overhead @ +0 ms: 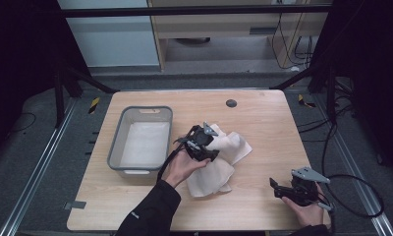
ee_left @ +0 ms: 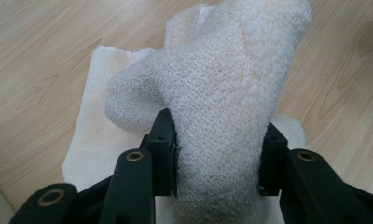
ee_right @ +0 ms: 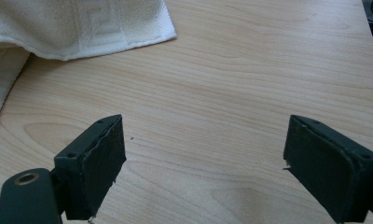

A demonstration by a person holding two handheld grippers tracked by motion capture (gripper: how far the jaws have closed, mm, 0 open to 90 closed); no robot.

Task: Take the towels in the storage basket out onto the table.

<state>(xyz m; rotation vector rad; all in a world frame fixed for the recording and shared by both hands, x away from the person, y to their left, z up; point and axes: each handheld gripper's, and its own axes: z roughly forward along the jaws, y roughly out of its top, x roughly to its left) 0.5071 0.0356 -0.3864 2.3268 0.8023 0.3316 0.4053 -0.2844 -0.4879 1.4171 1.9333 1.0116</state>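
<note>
A cream terry towel [overhead: 231, 147] lies crumpled at the middle of the wooden table [overhead: 268, 118]. My left gripper [overhead: 210, 150] is down on its left part. In the left gripper view a thick fold of the towel [ee_left: 222, 93] stands between the two black pads [ee_left: 163, 140] and touches both, so the left gripper [ee_left: 217, 156] is shut on it. My right gripper [overhead: 275, 187] rests near the front right corner, jaws wide apart over bare wood. In the right gripper view the towel's corner [ee_right: 82, 23] lies far ahead of the right gripper [ee_right: 203, 163].
A grey plastic basket [overhead: 117, 142] with a white cloth [overhead: 143, 142] in it stands left of the towel. A small black round cap [overhead: 231, 103] sits in the tabletop at the back. A black cable [overhead: 361, 196] loops off the right edge.
</note>
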